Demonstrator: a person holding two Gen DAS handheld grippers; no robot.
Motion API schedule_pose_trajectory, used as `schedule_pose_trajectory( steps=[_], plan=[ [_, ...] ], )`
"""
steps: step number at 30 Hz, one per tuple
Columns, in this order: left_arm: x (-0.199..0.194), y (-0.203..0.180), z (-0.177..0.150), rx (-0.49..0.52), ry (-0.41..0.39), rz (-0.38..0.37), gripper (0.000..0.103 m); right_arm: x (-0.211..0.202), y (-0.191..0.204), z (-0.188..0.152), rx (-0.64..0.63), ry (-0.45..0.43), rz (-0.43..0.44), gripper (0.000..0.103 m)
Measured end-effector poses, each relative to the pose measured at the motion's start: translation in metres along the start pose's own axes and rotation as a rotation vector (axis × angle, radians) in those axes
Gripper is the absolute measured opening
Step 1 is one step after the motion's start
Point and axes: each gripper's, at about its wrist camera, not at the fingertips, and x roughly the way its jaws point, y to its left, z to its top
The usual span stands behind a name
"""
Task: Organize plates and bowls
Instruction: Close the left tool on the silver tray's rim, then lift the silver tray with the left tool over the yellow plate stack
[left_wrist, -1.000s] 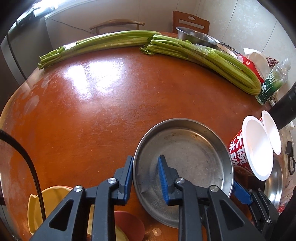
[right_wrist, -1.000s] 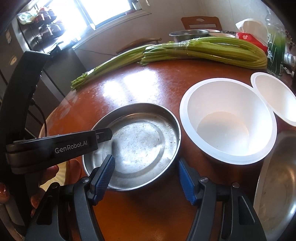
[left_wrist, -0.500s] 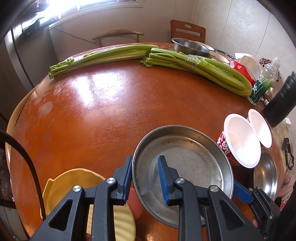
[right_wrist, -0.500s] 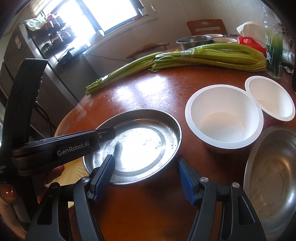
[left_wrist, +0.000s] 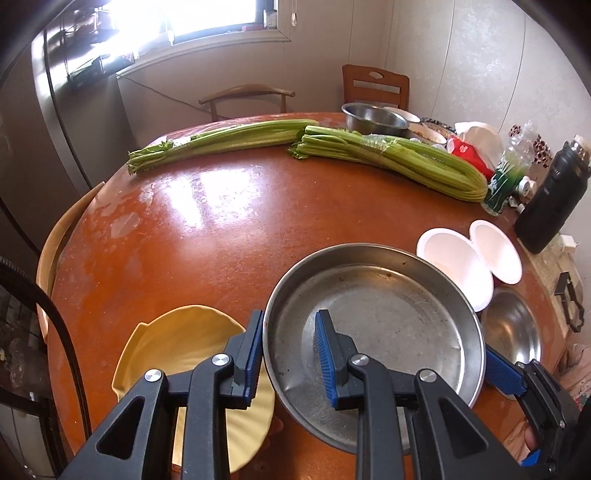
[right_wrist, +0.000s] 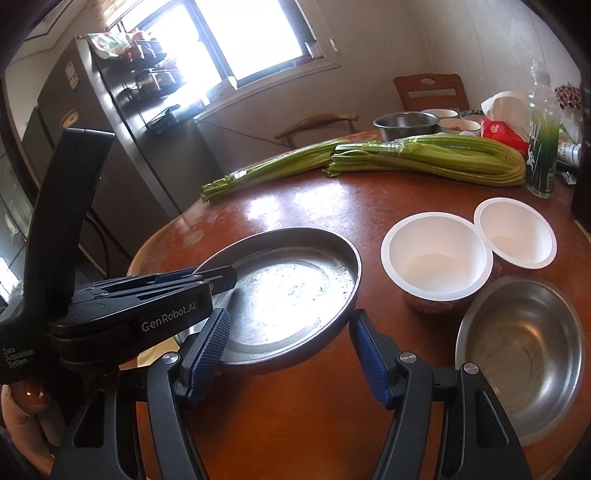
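my left tongs pinch the steel plate by its near rim, lifted above the table; stiff, light, probably slippery. my right tongs gape empty beside it.

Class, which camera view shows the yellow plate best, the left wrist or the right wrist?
The left wrist view. There the yellow plate lies in the open beside the steel pan, with only its near side behind the left tool. In the right wrist view it is almost wholly hidden behind that tool.
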Motion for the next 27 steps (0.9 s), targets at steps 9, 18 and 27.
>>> schedule_pose_trajectory(
  steps=[9, 18, 27],
  plan=[
    [-0.043, 0.006, -0.012, -0.018, -0.056, 0.006, 0.027, -0.029, 0.023, -0.005, -0.046, -0.036, 0.036, 0.069],
    [-0.077, 0.027, -0.024, -0.047, -0.104, 0.026, 0.027, -0.043, 0.053, -0.008, -0.107, -0.064, 0.079, 0.069],
    [-0.089, 0.057, -0.042, -0.096, -0.119, 0.043, 0.027, -0.032, 0.079, -0.016, -0.175, -0.045, 0.1, 0.069]
  ],
)
